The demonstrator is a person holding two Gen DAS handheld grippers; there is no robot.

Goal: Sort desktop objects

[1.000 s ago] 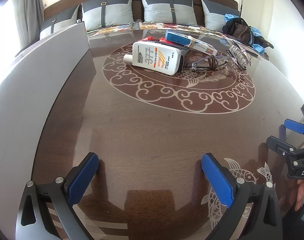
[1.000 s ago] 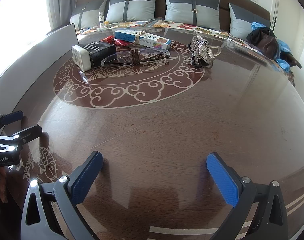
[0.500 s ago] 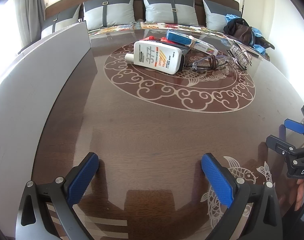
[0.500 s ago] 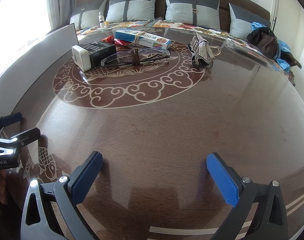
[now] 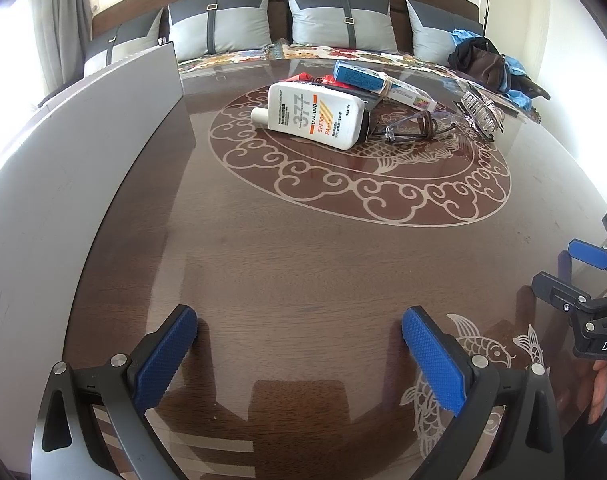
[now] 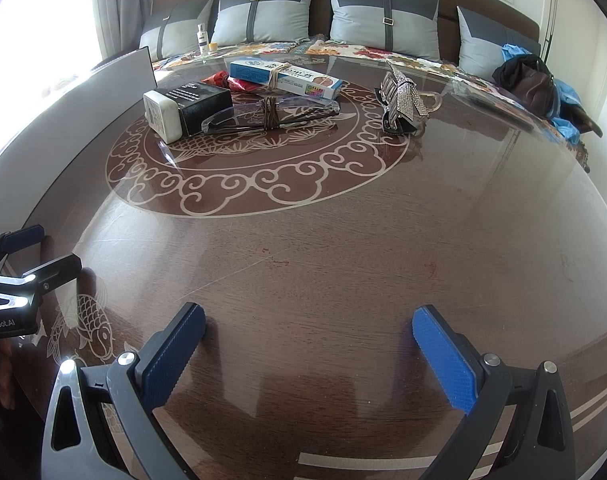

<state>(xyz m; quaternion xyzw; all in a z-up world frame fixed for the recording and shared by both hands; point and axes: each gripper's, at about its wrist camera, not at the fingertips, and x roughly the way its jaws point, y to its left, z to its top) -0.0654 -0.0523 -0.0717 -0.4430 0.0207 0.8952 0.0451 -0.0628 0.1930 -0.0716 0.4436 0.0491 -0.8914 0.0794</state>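
Note:
A white sunscreen bottle (image 5: 317, 119) lies on a black box (image 6: 195, 110) at the far middle of the round glass-topped table (image 5: 303, 264). Beside them lie clear glasses (image 6: 271, 114), a blue-and-white carton (image 6: 285, 75), a red packet (image 6: 219, 79) and a rhinestone hair clip (image 6: 403, 98). My left gripper (image 5: 299, 344) is open and empty over the near table edge. My right gripper (image 6: 309, 344) is open and empty, to the right of the left one. Both are far from the objects.
A grey board (image 5: 63, 184) stands along the table's left edge. A sofa with grey cushions (image 5: 339, 20) runs behind the table, with a brown bag (image 6: 531, 82) at its right end. A small bottle (image 6: 201, 36) stands at the far left.
The left gripper view has shifted slightly, so the objects sit a little more to the right. The right gripper has stayed still. Both stay open.

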